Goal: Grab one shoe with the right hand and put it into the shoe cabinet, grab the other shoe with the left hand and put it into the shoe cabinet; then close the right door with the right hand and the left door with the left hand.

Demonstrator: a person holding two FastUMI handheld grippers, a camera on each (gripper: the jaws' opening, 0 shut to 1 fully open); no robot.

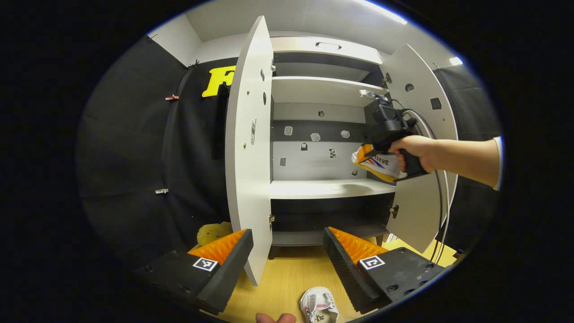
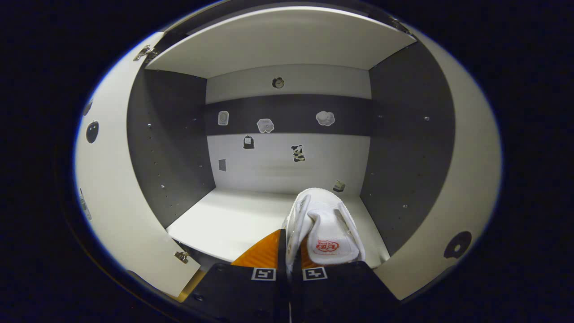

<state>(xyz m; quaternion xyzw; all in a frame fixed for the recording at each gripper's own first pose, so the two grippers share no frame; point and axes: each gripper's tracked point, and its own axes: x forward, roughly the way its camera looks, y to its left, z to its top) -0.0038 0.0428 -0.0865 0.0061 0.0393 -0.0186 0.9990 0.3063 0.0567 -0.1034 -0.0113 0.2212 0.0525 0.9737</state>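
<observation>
A white shoe with a red tongue patch (image 2: 325, 224) is pinched by its side wall in my right gripper (image 2: 290, 256), just above the front of the cabinet's middle shelf (image 2: 233, 220). In the left gripper view, a hand holds that right gripper (image 1: 374, 154) at the cabinet's right side, with the shoe (image 1: 381, 165) hanging sole-out above the shelf (image 1: 323, 188). The second white shoe (image 1: 318, 307) lies on the wooden floor, just below my left gripper (image 1: 289, 253), which is open with nothing between its fingers.
Both cabinet doors stand open: the left door (image 1: 249, 148) edge-on right ahead of my left gripper, the right door (image 1: 421, 134) behind the person's forearm. Cables (image 1: 441, 202) hang from the right gripper. A yellow object (image 1: 214, 232) lies by the cabinet's left foot.
</observation>
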